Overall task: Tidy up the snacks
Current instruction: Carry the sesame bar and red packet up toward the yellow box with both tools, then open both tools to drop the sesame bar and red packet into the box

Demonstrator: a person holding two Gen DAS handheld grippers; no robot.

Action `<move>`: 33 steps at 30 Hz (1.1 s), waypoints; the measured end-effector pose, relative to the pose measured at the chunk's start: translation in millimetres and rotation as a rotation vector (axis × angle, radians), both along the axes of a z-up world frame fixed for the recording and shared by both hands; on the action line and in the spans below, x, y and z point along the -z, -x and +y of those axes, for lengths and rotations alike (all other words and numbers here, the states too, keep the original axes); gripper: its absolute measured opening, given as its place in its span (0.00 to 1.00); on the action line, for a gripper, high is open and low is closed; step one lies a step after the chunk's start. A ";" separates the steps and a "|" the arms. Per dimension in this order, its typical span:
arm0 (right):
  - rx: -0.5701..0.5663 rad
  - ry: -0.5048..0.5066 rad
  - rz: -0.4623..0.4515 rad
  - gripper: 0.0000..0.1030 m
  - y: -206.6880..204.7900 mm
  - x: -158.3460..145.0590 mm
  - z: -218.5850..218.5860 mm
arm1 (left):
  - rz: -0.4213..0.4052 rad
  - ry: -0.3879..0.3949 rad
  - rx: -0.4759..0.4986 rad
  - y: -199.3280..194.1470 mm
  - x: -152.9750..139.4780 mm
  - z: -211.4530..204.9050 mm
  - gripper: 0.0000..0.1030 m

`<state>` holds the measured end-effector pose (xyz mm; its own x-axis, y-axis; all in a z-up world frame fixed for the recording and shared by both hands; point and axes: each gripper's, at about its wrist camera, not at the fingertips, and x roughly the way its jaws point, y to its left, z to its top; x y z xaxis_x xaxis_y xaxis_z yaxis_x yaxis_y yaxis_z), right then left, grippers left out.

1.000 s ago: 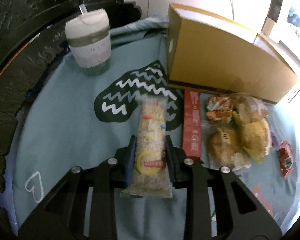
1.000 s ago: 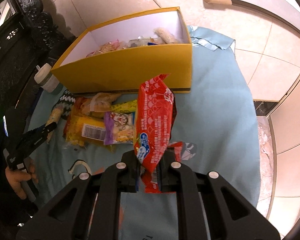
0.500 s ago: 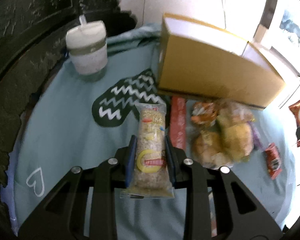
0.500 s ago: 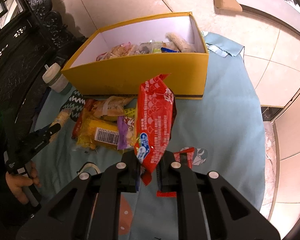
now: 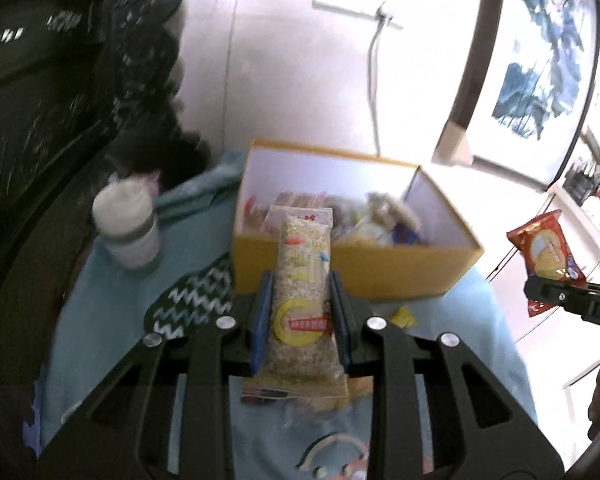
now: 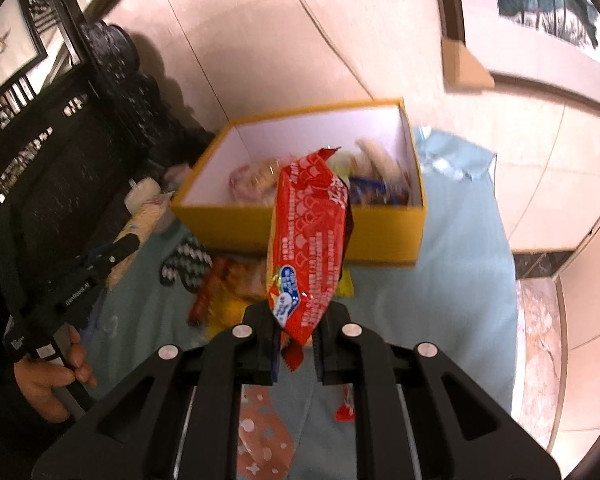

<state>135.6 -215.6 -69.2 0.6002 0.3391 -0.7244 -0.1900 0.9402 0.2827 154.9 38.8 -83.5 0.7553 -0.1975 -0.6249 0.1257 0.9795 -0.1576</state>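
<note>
Both grippers higher than a second ago; box interior now visible from the left wrist, earlier only its outer wall. Left gripper (image 5: 302, 312) jaws clamped on clear oat-bar packet (image 5: 303, 280), packet upright, tip overlapping near wall of yellow box (image 5: 400, 272). Right gripper (image 6: 296, 340) jaws shut on red snack bag (image 6: 306, 240), bag standing up, top overlapping box's near rim. Same red bag seen from left wrist at 3 o'clock, well clear of box's right corner.

Box open-topped, several snacks already inside, mostly along near wall; white floor free toward 12 o'clock. Loose snack pile (image 6: 228, 292) on blue cloth (image 6: 440, 300) just in front of box, small red wrapper (image 6: 346, 408) apart toward 6 o'clock. Lidded cup (image 5: 126, 232) at 10 o'clock of box, zigzag mat (image 5: 188, 300) between cup and box. Cloth bare at 3 o'clock of box; desk edge hidden by cloth. Dark carved furniture (image 6: 60, 160) crowding 9 o'clock side. Left hand (image 6: 52, 376) gripping handle at 8 o'clock in right wrist view.
</note>
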 end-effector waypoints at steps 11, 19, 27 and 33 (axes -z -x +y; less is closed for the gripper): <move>-0.016 0.010 -0.112 0.12 -31.5 -54.7 -3.8 | -0.086 0.028 0.019 -33.3 -45.4 -20.9 0.26; -0.017 0.027 -0.152 0.12 -61.4 -74.1 -4.2 | -0.096 0.020 0.023 -64.0 -58.6 -28.3 0.26; -0.021 0.045 -0.159 0.12 -94.0 -77.2 -0.1 | -0.094 0.005 0.023 -95.5 -63.6 -31.6 0.26; 0.029 0.057 -0.053 0.29 -146.0 -58.7 -2.0 | -0.024 -0.151 -0.011 -140.7 -51.7 -50.5 0.89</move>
<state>281.6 -217.5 -10.6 0.6469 0.2798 -0.7094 -0.1756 0.9599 0.2185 295.6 -11.8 -31.8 0.7719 -0.0939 -0.6288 0.1164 0.9932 -0.0055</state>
